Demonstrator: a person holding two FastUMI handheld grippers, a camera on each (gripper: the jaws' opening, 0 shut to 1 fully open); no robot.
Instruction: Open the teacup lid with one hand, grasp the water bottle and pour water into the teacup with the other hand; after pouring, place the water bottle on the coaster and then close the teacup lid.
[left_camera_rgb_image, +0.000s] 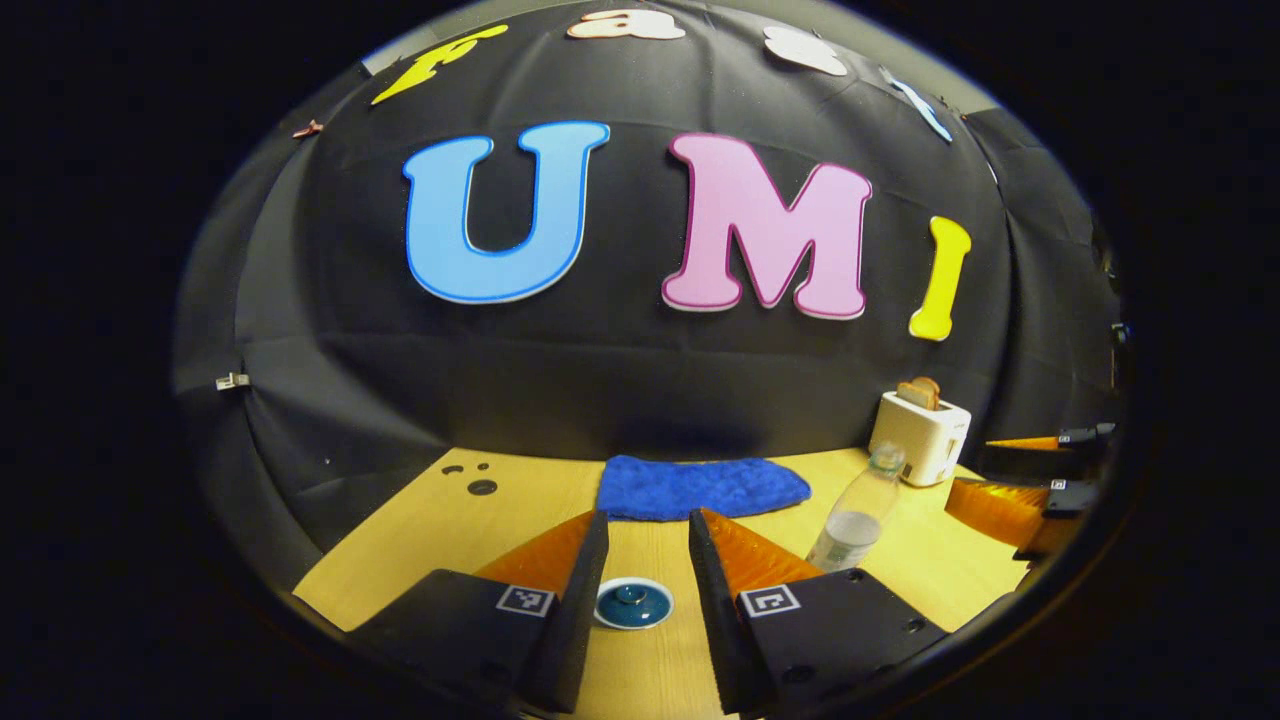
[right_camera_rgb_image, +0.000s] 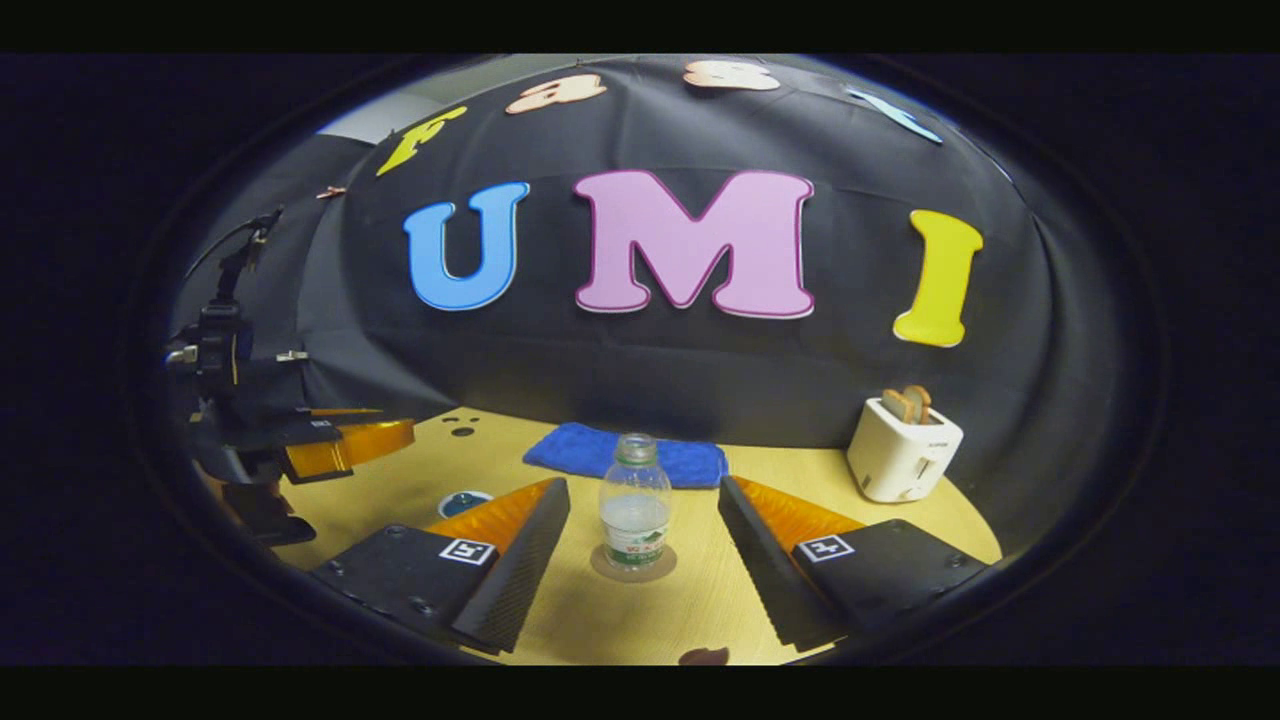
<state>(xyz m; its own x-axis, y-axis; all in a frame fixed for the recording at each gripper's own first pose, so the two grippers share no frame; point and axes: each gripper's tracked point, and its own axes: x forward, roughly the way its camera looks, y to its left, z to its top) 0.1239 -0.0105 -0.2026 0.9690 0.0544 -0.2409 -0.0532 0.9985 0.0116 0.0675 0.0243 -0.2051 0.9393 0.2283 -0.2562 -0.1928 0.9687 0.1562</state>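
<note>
Teal-lidded teacup (left_camera_rgb_image: 633, 604) sits closed between the spread fingers of the left gripper (left_camera_rgb_image: 640, 600), the water bottle (right_camera_rgb_image: 638, 512) on its coaster (right_camera_rgb_image: 633, 566) between the open right gripper (right_camera_rgb_image: 640, 560); lid-lifting apparently comes next, needing a downward close.

The left gripper view rides low over the bench (left_camera_rgb_image: 400, 560), looking forward along the left tool (left_camera_rgb_image: 640, 590) toward the booth wall, the teacup lid (left_camera_rgb_image: 633, 604) close between its fingers. The right gripper view faces the same way along the right tool (right_camera_rgb_image: 645, 545), the water bottle (right_camera_rgb_image: 637, 500) close ahead. Both views share the bottle, blue cloth (left_camera_rgb_image: 700, 487) and toaster (left_camera_rgb_image: 920, 435).
</note>
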